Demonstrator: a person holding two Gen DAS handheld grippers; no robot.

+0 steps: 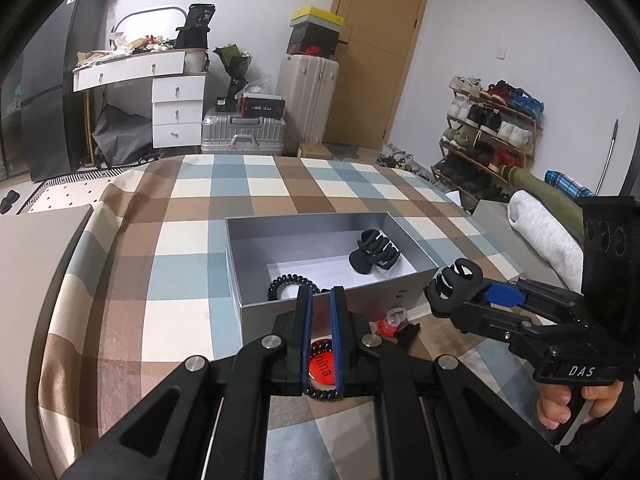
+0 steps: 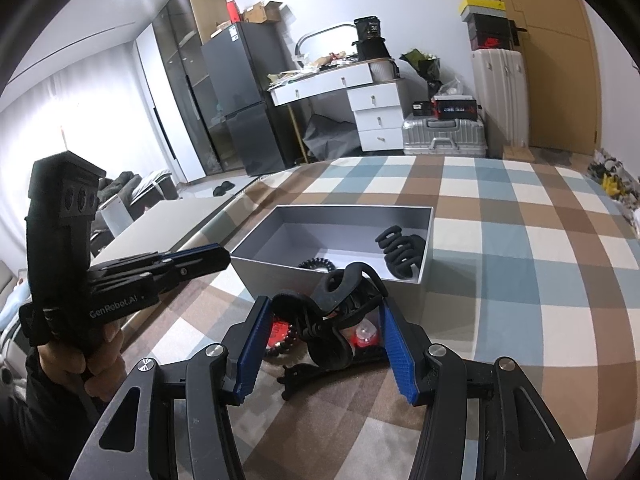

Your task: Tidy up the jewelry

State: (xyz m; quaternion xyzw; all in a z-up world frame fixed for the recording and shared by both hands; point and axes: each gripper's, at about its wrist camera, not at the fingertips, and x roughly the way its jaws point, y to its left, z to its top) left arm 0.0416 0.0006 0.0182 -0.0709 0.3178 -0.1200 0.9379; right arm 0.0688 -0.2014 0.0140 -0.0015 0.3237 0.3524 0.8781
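A black claw hair clip (image 2: 336, 320) sits low in the centre of the right wrist view, clamped between the blue-padded fingers (image 2: 394, 354) of the right gripper (image 2: 320, 354). The jaws are spread fairly wide around it, each pad pressing one side of the clip. In the left wrist view the same clip (image 1: 454, 286) appears at centre right, held in the air just off the near right corner of the grey box (image 1: 256, 320).

The left gripper (image 1: 321, 344) fills the bottom centre of its own view. Its fingers (image 1: 306, 320) stand close together and parallel with a narrow gap, and nothing is gripped between them. Seen through that gap, a red round badge (image 1: 322, 368) and a black coil hair tie (image 1: 320, 394) lie on the cloth. In the right wrist view this gripper (image 2: 224, 258) reaches in from the left with its tips by the box's near left corner.

The box (image 2: 424, 292) is open and holds a second black claw clip (image 2: 400, 254) toward its right end and a black spiral hair tie (image 2: 318, 265) near the front wall. In front of the box lie a small red and clear piece (image 2: 364, 336) and another black clip (image 2: 320, 372) flat on the checked tablecloth (image 2: 520, 280).
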